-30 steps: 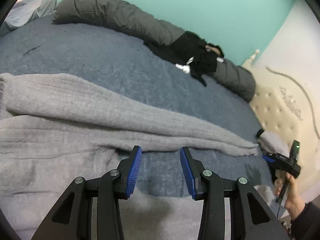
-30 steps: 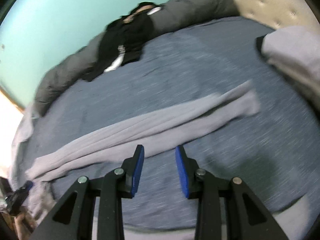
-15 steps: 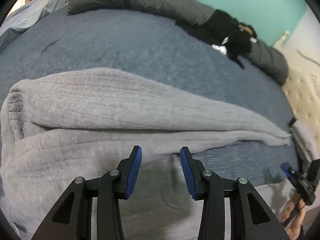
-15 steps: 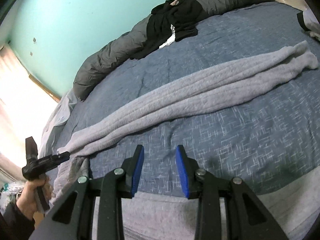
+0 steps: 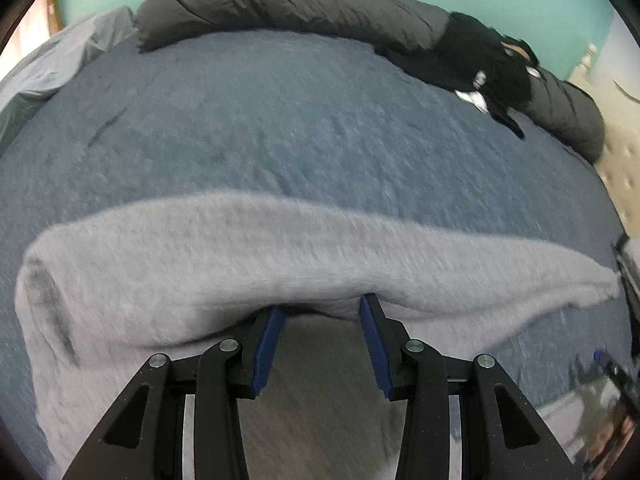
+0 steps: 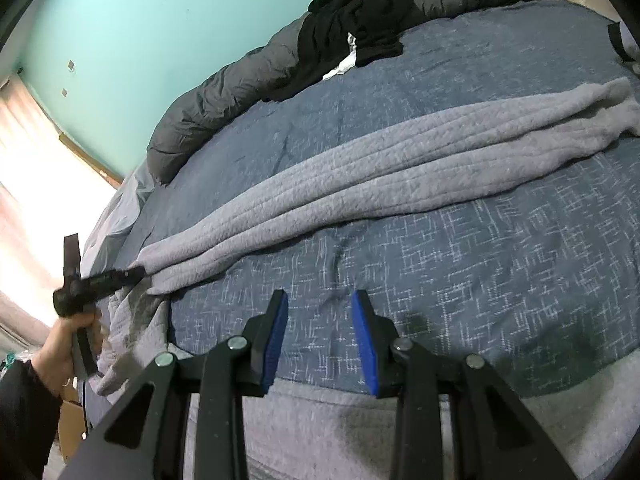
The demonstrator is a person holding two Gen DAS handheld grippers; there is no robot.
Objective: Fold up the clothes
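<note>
— Left gripper (image 5: 322,312)?
— We find its blue-padded jaws spread, tips at the near edge of the long grey ribbed knit garment (image 5: 248,260), nothing pinched. That view is blurred.
— Right gripper (image 6: 320,300)?
— Jaws parted and empty, over the blue patterned bedspread (image 6: 460,280). We note the garment stretched across the bed beyond it. A dark grey rolled duvet (image 6: 224,100) and black clothing (image 6: 352,20) lie along the teal wall (image 6: 160,20).

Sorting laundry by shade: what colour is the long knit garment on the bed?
Light grey, plain ribbed knit; clearest in the right wrist view.
</note>
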